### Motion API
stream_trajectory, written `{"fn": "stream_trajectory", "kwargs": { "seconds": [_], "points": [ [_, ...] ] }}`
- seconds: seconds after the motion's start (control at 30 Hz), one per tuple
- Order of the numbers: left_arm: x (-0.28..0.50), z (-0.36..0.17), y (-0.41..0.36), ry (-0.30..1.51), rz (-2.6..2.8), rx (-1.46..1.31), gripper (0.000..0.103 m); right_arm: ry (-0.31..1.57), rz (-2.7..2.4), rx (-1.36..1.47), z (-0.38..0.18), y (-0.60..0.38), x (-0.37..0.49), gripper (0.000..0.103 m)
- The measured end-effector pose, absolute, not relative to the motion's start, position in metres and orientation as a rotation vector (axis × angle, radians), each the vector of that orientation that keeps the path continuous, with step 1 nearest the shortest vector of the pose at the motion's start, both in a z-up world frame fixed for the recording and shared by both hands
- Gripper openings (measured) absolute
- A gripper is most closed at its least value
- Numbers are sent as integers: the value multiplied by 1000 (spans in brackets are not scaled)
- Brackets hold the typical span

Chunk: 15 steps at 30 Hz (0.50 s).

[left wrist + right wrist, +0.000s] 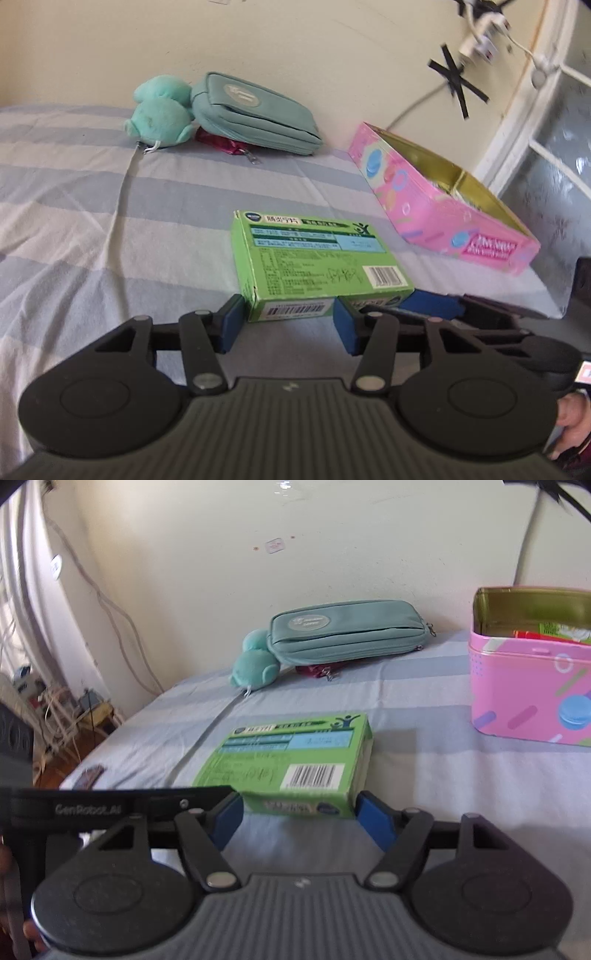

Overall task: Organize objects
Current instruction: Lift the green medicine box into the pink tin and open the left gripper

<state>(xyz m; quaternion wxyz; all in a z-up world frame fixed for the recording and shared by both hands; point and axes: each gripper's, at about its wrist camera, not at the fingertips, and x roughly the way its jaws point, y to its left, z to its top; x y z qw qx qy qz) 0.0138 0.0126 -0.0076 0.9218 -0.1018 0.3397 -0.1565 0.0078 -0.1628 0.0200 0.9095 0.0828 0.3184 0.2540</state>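
A pink tin box (532, 698) sits open on the striped bed sheet (74, 206). Its inside is gold. In the right wrist view some red and green packets (546, 633) lie inside it, but they are too small to tell what they are. In the left wrist view the tin is to the right of the green box, well apart from it.

Far back by the wall lies a teal zip pouch (255, 114). It is zipped, so what is in it cannot be seen. A teal plush toy (159, 110) touches its left end, and a dark red pouch (221, 144) peeks out from under it.

The green box (314, 262) lies flat on the sheet in the middle, with its barcode face up. Its long side runs left to right in the left wrist view, and a short end points at the right wrist camera.

The left gripper (290, 325) has 2 blue pads. They sit at the near long edge of the green box, the left pad by its near left corner and the right pad in front of that edge. The pads look apart from the box, so this gripper is not holding anything.

The right gripper (299, 816) has its 2 blue pads just beside the 2 near corners of the green box (291, 764), 1 on each side. A small gap shows at each pad, so its jaws are spread and not squeezing the box. The other gripper's black arm shows at the left of this view.
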Motion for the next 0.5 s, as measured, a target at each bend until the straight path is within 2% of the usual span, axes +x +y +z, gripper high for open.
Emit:
{"fn": "stream_trajectory", "kwargs": {
  "seconds": [0.1,0.2,0.3,0.43,0.5],
  "points": [
    [16,-6,14,725,-348,-220,61,644,520,170,21,-168,0,72],
    [20,0,26,730,-344,-283,68,637,497,160,22,-171,-1,83],
    [22,7,35,715,-338,-319,75,599,468,68,26,-169,-3,84],
    [39,5,29,756,-353,-338,73,585,472,3,30,-165,5,84],
    [50,-4,20,794,-356,-309,64,615,504,-15,27,-159,14,84]
  ]
}}
